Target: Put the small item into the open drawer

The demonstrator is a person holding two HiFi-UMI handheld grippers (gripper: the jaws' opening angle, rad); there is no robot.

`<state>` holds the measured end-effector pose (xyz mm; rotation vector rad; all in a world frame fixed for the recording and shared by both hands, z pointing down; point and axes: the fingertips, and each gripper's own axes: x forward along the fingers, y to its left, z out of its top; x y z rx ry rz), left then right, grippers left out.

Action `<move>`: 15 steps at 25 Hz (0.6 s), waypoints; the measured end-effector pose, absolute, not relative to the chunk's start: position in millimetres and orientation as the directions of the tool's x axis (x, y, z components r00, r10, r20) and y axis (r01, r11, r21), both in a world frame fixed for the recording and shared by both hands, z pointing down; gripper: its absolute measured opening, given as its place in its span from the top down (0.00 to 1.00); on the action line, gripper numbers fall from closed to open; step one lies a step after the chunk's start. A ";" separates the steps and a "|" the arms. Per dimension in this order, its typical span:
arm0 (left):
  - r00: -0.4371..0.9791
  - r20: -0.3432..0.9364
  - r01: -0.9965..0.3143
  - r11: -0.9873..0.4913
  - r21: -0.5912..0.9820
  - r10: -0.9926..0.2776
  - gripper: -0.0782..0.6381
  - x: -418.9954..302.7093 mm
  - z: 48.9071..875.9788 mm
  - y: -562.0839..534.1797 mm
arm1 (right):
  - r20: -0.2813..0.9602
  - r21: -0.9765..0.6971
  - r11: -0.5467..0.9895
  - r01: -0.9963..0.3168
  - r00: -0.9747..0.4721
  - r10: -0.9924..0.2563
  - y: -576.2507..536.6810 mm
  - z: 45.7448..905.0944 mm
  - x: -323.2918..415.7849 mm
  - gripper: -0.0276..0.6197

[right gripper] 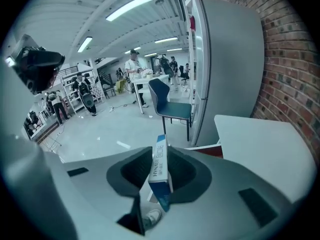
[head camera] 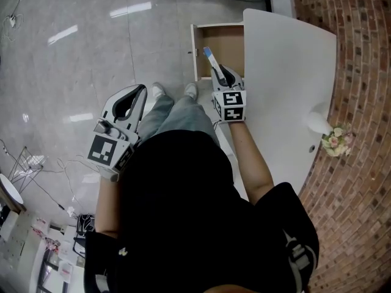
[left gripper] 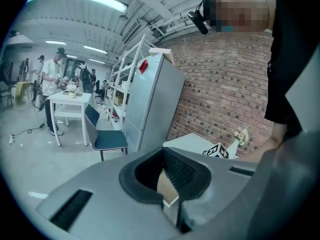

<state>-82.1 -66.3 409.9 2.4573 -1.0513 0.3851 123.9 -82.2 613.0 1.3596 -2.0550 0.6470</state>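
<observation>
Drawer (head camera: 223, 46) partly hidden under table (head camera: 287, 72)

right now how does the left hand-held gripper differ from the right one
The right hand-held gripper is clamped on a small blue and white box; the left hand-held gripper holds nothing. The right one reaches to the open drawer beside the white table; the left one hangs over the floor, away from the drawer. Both are the same grey build.

White table (head camera: 287, 72), small flower vase (head camera: 319, 123) near its edge, drawer (head camera: 223, 44) open
</observation>
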 end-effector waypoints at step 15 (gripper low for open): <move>0.655 0.501 -0.742 -0.606 0.286 -0.566 0.89 -113.7 444.2 -45.9 | 0.839 -0.049 0.319 -0.946 -0.212 -0.501 -68.0 753.2 122.2 0.80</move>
